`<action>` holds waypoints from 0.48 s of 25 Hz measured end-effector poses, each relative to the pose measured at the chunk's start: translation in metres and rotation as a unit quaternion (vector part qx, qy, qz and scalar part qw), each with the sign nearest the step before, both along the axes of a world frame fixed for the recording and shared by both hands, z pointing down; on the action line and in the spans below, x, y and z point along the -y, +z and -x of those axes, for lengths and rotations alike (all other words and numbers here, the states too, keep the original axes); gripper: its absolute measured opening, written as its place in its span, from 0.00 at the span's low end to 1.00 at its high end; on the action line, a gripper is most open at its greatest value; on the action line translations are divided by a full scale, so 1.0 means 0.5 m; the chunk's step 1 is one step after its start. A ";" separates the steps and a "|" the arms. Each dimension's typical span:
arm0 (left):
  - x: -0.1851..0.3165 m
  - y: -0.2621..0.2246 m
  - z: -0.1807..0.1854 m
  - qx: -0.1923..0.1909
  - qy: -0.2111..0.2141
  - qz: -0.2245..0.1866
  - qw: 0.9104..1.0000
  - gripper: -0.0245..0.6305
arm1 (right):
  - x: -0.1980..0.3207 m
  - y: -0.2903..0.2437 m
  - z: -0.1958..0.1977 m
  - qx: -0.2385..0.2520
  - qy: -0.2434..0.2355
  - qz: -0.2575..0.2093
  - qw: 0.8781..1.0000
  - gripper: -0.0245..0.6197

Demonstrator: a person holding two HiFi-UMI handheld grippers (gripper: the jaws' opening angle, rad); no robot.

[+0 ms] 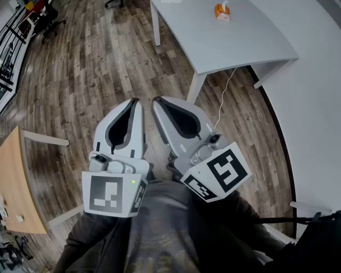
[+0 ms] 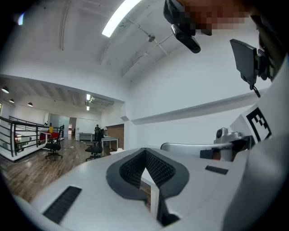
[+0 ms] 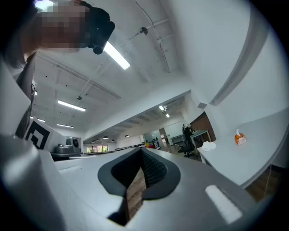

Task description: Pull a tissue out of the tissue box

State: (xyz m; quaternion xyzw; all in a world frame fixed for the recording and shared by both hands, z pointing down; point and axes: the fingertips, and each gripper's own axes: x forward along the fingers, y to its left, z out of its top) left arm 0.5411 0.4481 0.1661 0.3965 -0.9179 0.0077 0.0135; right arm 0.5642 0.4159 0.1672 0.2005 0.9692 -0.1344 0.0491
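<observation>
Holds left tool (image 1: 136, 101) and right tool (image 1: 156, 99) side by side before the chest, pointing ahead, tips just beside each other but apart, above the wood floor (image 1: 90, 69); carries a marker cube (image 1: 112, 194) at the rear of the left one and another (image 1: 219, 171) at the rear of the right, both close against the grey top (image 1: 160, 240); shows, in the left gripper view, jaws closed tip to tip with nothing between them, only a white leg (image 2: 155, 200) and a bit of floor seen through the loop of the black pads (image 2: 162, 169); shows the same in the right gripper view: jaws closed, empty, a strip of floor visible through the loop; touches nothing with either tool; places the box (image 1: 222, 13), orange and upright, far ahead on the white surface (image 1: 250, 42), well apart from both tools, with a white tissue (image 1: 224, 5) poking out of its top; puts that box small and to the right of the jaws in the right gripper view; shows a white cable (image 1: 226, 96) trailing from under the surface toward the floor; has a tan surface (image 1: 13, 181) at the left edge of the head view and black chairs (image 1: 50, 18) toward the top left
</observation>
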 end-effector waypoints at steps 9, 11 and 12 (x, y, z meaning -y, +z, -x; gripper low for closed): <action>0.061 0.041 0.026 -0.017 -0.026 0.007 0.999 0.04 | 0.065 0.037 0.028 -0.012 -0.029 0.017 0.999 0.04; 0.070 0.064 0.044 -0.034 -0.032 0.013 0.999 0.04 | 0.076 0.052 0.046 -0.022 -0.038 0.031 0.999 0.04; 0.072 0.070 0.055 -0.038 -0.033 0.015 0.999 0.04 | 0.078 0.055 0.057 -0.026 -0.040 0.034 0.998 0.04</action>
